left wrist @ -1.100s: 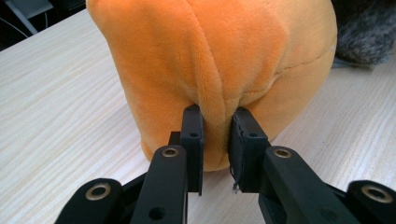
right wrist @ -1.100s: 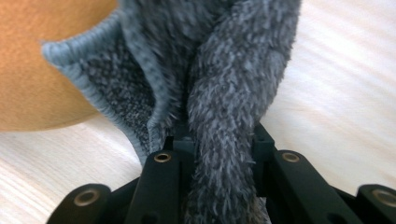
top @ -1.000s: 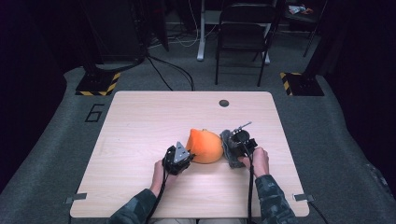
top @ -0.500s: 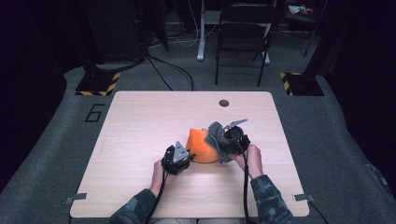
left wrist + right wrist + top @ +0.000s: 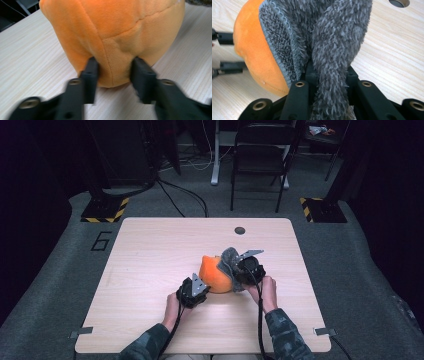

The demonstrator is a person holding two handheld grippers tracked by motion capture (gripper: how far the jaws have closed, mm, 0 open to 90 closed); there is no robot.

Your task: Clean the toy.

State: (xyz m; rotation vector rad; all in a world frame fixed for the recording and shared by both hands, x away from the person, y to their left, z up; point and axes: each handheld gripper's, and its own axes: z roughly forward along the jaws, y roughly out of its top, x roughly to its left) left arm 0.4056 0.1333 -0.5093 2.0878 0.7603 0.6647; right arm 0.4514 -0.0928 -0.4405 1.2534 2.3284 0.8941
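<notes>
Left gripper view: left gripper (image 5: 113, 72) pinched orange plush (image 5: 112, 32) at near base; right gripper (image 5: 328, 75) clamped grey fleece cover (image 5: 332, 37) draped over plush's right side.

A lab: numbered floor (image 5: 101, 240), hazard-striped stand bases (image 5: 104, 210), cables (image 5: 182, 195).

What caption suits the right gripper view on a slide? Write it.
Right gripper clamps a fold of grey fuzzy fabric against the orange plush on the wooden table.
</notes>
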